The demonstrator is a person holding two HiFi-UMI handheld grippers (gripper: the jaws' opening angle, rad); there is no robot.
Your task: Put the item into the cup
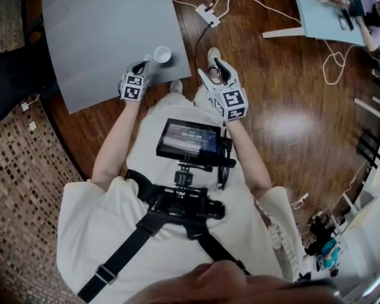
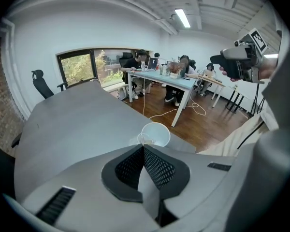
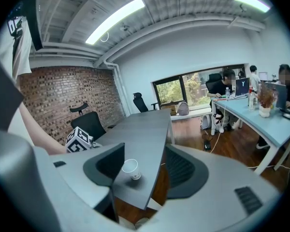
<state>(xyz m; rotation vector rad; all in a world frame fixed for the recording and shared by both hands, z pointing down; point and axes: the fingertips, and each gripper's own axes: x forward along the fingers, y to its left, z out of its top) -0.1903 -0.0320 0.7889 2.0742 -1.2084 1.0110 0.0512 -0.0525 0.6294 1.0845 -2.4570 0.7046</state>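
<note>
My left gripper [image 2: 144, 147] has its jaws pressed together, pinching the small pale item [image 2: 141, 139] just beside the cup [image 2: 157, 134]. I should centre it over the cup's mouth, then release low. My right gripper [image 3: 142, 169] waits away from the cup, jaws spread and empty.

White tee [image 1: 107, 227], black chest harness [image 1: 130, 249] w/ monitor [image 1: 189, 139]; grey L tongs [image 1: 144, 63], R tongs [image 1: 210, 69], b/w marker cubes [image 1: 233, 103].

A dark wood floor [image 1: 291, 125] fills the right of the head view, and brown mosaic tiling [image 1: 25, 170] runs down its left edge. A grey table [image 1: 101, 30] sits upper left, with a power strip [image 1: 208, 14] and white cables at top centre. The right gripper view shows a brick wall [image 3: 63, 100] at left with black chairs [image 3: 89, 122] before it, a window [image 3: 176, 91] at centre, a pale blue desk [image 3: 261, 117] at right and strip lights [image 3: 116, 18] above.
</note>
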